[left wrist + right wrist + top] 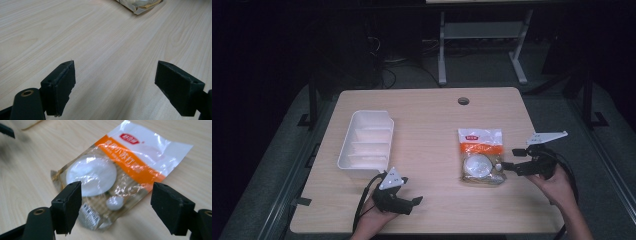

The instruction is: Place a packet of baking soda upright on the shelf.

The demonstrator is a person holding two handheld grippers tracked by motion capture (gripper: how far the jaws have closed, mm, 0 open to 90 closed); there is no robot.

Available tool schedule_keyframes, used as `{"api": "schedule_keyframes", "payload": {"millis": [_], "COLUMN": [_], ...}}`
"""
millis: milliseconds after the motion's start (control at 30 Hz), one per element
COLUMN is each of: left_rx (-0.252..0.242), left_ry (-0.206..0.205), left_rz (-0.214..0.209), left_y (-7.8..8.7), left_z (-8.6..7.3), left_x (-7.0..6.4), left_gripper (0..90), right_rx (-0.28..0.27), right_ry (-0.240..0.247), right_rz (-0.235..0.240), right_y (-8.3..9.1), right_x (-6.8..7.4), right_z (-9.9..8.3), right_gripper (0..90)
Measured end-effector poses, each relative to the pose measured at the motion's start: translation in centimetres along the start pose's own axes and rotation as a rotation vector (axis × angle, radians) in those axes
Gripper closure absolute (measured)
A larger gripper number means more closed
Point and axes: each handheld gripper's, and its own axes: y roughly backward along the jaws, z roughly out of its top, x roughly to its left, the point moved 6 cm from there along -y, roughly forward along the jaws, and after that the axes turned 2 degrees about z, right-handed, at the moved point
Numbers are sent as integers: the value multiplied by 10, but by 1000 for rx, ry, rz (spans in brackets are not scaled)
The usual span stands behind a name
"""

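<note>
With jaws spread wide, the right gripper point(116, 207) is aimed at the snack packet point(480, 156) lying at three o'clock from the white tray point(366, 145), best pinched at its edge (left gripper point(404, 200) parked, equally open).

I'm looking down on a light wooden desk point(427, 120) with rounded corners and a round cable hole point(463, 101) near the middle of its far edge. A white plastic tray point(384, 145) with dividers sits on the left half, running from mid-desk toward the near left corner. A clear snack packet point(480, 155) with an orange band and white top lies flat on the right half, well apart from the tray, nearer the right edge.
</note>
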Motion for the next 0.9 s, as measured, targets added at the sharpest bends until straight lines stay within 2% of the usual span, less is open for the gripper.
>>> {"api": "schedule_keyframes", "payload": {"millis": [167, 267, 567, 667, 900], "left_rx": [-2, 1, 2, 4, 6], "left_ry": [1, -3, -7, -8, -14], "left_rz": [0, 1, 0, 0, 1], "left_y": [0, -1, -1, -1, -2], "left_z": [0, 0, 0, 0, 0], "left_x": [0, 0, 0, -1, -1], "left_gripper": [164, 164, 164, 164, 164], "right_rx": [7, 33, 74, 77, 127], "right_ry": [-3, -1, 15, 16, -21], "right_rz": [-4, -12, -35, -38, -37], "right_y": [-3, -5, -9, -13, -31], "right_x": [-11, -18, -29, -31, -45], "right_z": [16, 27, 52, 56, 54], "right_gripper": [236, 233, 229, 230, 230]}}
